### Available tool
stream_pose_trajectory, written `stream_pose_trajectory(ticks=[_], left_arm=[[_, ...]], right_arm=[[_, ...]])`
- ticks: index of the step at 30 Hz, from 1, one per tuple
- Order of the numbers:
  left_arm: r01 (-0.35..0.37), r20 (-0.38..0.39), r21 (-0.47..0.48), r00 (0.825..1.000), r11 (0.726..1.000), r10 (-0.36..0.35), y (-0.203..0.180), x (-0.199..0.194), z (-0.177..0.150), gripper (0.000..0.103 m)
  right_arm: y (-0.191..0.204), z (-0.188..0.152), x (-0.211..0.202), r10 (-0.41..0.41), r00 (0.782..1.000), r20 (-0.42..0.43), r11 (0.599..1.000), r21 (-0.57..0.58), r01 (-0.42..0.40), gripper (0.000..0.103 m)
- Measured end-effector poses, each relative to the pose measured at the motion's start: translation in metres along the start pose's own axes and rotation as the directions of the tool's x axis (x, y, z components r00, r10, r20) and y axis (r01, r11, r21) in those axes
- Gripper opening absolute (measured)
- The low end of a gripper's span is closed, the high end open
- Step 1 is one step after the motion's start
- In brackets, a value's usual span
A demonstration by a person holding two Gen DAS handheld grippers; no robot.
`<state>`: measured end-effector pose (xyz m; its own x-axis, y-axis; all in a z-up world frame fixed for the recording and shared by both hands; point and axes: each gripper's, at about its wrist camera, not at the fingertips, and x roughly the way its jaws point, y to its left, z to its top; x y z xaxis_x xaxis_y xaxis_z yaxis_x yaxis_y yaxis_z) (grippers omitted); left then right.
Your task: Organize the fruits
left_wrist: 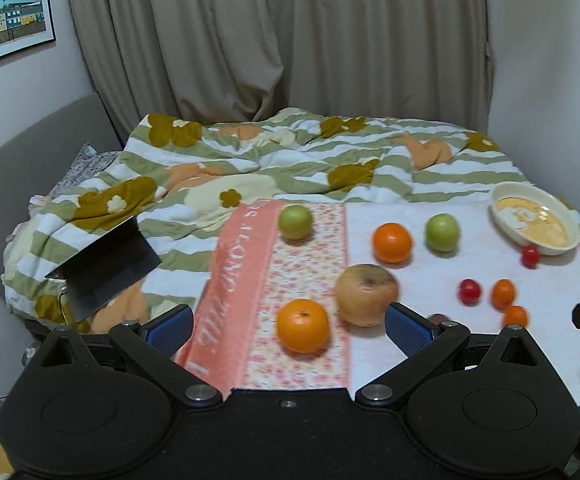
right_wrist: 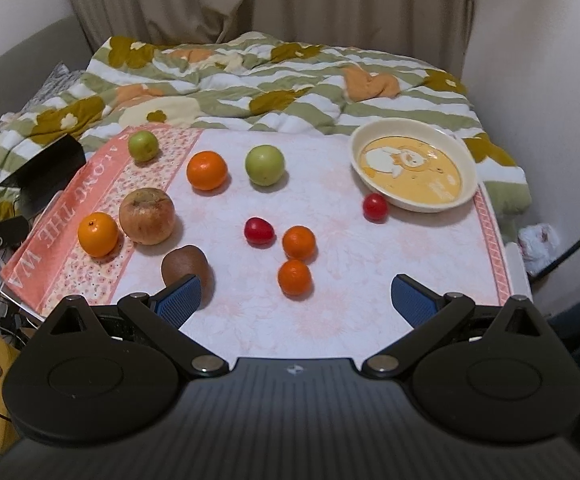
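Fruit lies loose on the cloth (right_wrist: 330, 312). Both grippers are spread wide, holding nothing. The right gripper (right_wrist: 296, 300) is nearer the small oranges (right_wrist: 294, 277), straight ahead.

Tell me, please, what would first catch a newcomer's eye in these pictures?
Bright fruit lies scattered over the pink-and-white cloth: oranges, green apples and red tomatoes, with a brownish apple at its left. An empty cream dish sits at the far right corner. Both the left gripper and right gripper hover open.
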<state>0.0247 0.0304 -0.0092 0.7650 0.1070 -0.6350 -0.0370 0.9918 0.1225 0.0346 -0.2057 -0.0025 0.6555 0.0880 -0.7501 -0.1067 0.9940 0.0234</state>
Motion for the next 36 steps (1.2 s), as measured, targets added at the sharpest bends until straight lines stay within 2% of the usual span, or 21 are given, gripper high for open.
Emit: stream_pose_trajectory(ticks=[6, 10, 18, 21, 24, 30, 32, 34, 36], left_arm=[[0.044, -0.019, 0.058, 0.999, 0.997, -0.043, 0.025, 0.037, -0.004, 0.103], [0.109, -0.032, 0.111, 0.994, 0.988, -0.106, 0.036, 0.061, -0.008, 0.103], [0.243, -0.077, 0.26, 0.97, 0.935, -0.23, 0.038, 0.106, -0.018, 0.1], [0.278, -0.101, 0.295, 0.96, 0.914, -0.26, 0.034, 0.122, -0.021, 0.092], [0.309, -0.122, 0.315, 0.951, 0.897, -0.285, 0.03, 0.136, -0.022, 0.091], [0.353, -0.159, 0.348, 0.935, 0.868, -0.317, 0.02, 0.154, -0.026, 0.08], [0.362, -0.169, 0.357, 0.932, 0.861, -0.321, 0.017, 0.158, -0.027, 0.076], [0.365, -0.188, 0.358, 0.93, 0.859, -0.317, 0.017, 0.163, -0.028, 0.067], [0.381, -0.195, 0.341, 0.923, 0.859, -0.331, 0.018, 0.165, -0.028, 0.065]], right_arm=[[0.02, -0.005, 0.03, 0.017, 1.0, 0.013, 1.0, -0.009, -0.017, 0.103], [0.037, -0.011, 0.052, 0.03, 1.0, 0.003, 0.999, -0.024, -0.03, 0.103], [0.059, -0.028, 0.088, 0.048, 0.999, -0.001, 0.997, -0.068, -0.048, 0.103], [0.067, -0.033, 0.097, 0.058, 0.998, 0.0, 0.994, -0.091, -0.058, 0.103], [0.075, -0.035, 0.106, 0.067, 0.998, -0.002, 0.993, -0.1, -0.067, 0.103], [0.084, -0.033, 0.122, 0.082, 0.996, -0.016, 0.99, -0.115, -0.083, 0.103], [0.087, -0.032, 0.126, 0.082, 0.996, -0.017, 0.988, -0.127, -0.084, 0.103], [0.089, -0.031, 0.129, 0.085, 0.996, -0.02, 0.988, -0.131, -0.087, 0.101], [0.09, -0.03, 0.131, 0.09, 0.996, -0.023, 0.987, -0.129, -0.093, 0.097]])
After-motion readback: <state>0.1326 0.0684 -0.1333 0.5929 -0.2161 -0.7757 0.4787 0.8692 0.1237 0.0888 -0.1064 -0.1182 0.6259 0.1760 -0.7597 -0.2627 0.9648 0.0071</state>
